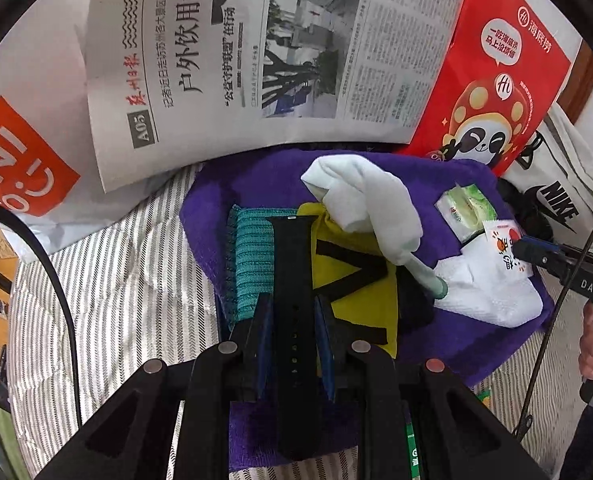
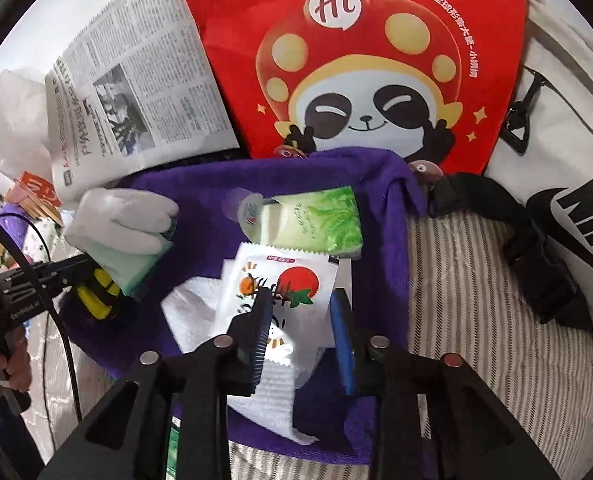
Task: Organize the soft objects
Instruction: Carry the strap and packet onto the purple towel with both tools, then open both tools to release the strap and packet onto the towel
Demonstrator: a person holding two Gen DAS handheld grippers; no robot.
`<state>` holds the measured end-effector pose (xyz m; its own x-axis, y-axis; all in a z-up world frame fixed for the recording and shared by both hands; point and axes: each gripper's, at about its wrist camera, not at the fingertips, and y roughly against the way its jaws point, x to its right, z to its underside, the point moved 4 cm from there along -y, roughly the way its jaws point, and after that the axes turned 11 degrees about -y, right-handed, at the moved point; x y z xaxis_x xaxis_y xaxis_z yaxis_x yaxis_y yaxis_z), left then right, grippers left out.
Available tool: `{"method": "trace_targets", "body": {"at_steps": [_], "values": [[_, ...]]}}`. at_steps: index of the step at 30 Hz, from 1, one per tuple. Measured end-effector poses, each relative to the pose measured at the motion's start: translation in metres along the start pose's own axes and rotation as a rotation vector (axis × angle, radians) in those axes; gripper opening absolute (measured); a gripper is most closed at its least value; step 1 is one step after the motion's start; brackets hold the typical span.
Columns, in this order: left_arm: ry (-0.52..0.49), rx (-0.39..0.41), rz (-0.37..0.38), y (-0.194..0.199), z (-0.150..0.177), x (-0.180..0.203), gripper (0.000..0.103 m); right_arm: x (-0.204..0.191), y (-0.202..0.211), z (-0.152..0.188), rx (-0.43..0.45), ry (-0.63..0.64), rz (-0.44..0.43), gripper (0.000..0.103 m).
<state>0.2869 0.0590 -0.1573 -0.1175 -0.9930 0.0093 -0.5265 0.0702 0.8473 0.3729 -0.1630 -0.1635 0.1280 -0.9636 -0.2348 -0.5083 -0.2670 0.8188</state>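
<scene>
A purple towel (image 1: 256, 184) lies on the striped bed and bears the soft things. My left gripper (image 1: 294, 304) is shut on a black watch strap (image 1: 294, 264), held over a teal knit cloth (image 1: 252, 256) and a yellow cloth with black bands (image 1: 348, 276). A white sock (image 1: 372, 208) lies across them. My right gripper (image 2: 302, 300) is open, its jaws on either side of a white wet-wipe sachet (image 2: 284, 284) that rests on a white folded towel (image 2: 192, 312). A green tissue pack (image 2: 320, 220) lies just beyond. The right gripper also shows in the left wrist view (image 1: 536, 252).
A newspaper (image 1: 256, 52) and a red panda-print bag (image 1: 492, 80) lie behind the towel. A white Nike bag (image 2: 568, 152) and a black strap (image 2: 536, 248) lie to the right. The striped sheet (image 1: 128, 280) spreads on the left. A white-and-orange bag (image 1: 20, 168) lies far left.
</scene>
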Motion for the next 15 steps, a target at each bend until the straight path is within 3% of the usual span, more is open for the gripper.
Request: {"method": "trace_targets", "body": {"at_steps": [9,15], "values": [[-0.007,-0.012,-0.005,-0.001,0.001,0.002,0.023,0.004,0.004,0.005,0.0,0.022,0.038,0.047],[0.027,-0.001,0.01,0.009,0.005,-0.006,0.039,0.006,0.019,0.004,0.024,-0.003,0.025,0.051]]}}
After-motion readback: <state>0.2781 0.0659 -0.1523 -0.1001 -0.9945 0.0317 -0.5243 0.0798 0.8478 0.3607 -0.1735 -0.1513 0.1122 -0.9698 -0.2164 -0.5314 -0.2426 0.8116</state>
